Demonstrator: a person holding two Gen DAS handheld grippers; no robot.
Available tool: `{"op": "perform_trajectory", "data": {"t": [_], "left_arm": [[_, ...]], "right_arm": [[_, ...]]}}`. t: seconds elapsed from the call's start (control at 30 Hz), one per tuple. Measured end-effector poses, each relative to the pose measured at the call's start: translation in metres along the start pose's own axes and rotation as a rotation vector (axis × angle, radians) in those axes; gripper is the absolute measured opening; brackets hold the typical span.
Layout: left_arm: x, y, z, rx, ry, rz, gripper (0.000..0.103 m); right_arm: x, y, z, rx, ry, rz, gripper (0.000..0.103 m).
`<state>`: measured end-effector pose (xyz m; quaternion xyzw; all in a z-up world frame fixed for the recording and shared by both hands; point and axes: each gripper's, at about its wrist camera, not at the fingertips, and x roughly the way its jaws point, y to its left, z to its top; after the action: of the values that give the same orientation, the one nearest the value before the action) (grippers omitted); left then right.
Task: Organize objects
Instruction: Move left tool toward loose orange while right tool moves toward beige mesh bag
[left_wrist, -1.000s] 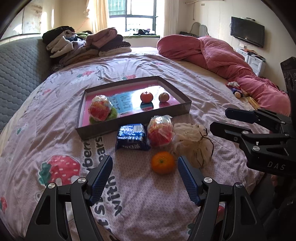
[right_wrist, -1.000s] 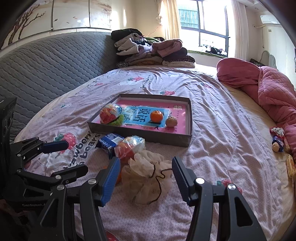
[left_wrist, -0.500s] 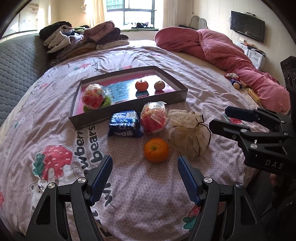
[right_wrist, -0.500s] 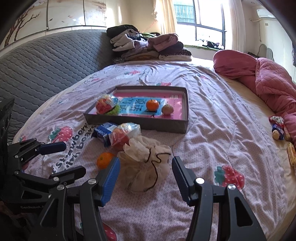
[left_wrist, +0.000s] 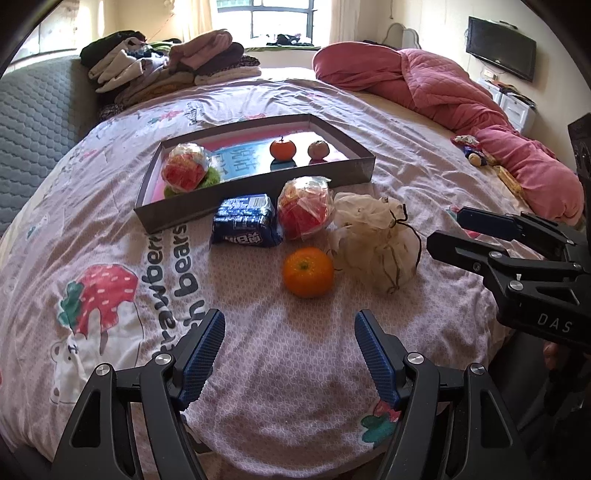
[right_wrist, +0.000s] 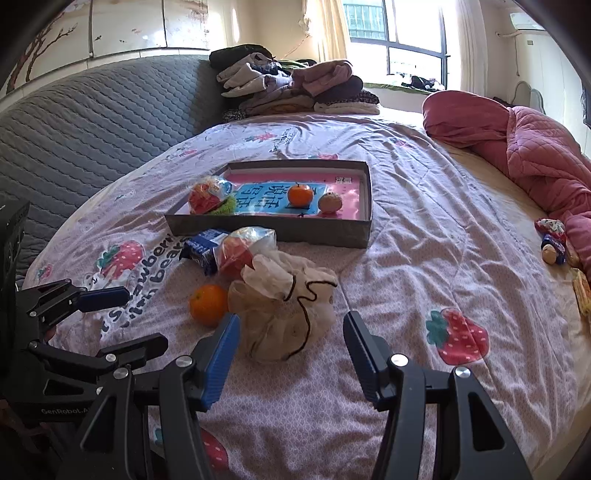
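A shallow grey box (left_wrist: 354, 168) (right_wrist: 332, 236) with a pink floor lies on the bed; it holds a wrapped red ball (left_wrist: 184, 171), a small orange (left_wrist: 282, 148) and a brownish fruit (left_wrist: 318, 149). In front of the box lie a blue snack packet (left_wrist: 245, 221), a second wrapped red ball (left_wrist: 304, 208), a loose orange (left_wrist: 308, 272) (right_wrist: 208, 304) and a cream mesh pouch (left_wrist: 376, 240) (right_wrist: 284, 314). My left gripper (left_wrist: 290, 332) hovers open just short of the orange. My right gripper (right_wrist: 291, 334) is open, with its tips either side of the pouch's near end.
Folded clothes (left_wrist: 173, 70) are piled at the bed's far end by the window. A pink quilt (left_wrist: 443, 96) runs along the right side, with small toys (right_wrist: 552, 243) beside it. A grey padded headboard (right_wrist: 92, 122) lies to the left.
Both grippers have sunk and tilted further down toward the bed. The orange and the pouch sit higher in their views. Nothing on the bed has moved.
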<state>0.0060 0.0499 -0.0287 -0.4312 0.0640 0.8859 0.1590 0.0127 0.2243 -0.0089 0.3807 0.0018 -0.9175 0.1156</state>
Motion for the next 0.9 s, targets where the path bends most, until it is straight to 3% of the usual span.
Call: {"op": "perform_trajectory", "data": {"t": [0.53,0.9], "left_arm": [[0.034,0.0,0.001,-0.029,-0.024,-0.004,0.074],[0.061,0.011,0.011,-0.057,-0.024,-0.052,0.074]], "right_arm": [[0.033,-0.002,0.002,-0.009,0.045,-0.001,0.058],[0.058,-0.007,0.003,0.01,0.082,0.0,0.058]]}}
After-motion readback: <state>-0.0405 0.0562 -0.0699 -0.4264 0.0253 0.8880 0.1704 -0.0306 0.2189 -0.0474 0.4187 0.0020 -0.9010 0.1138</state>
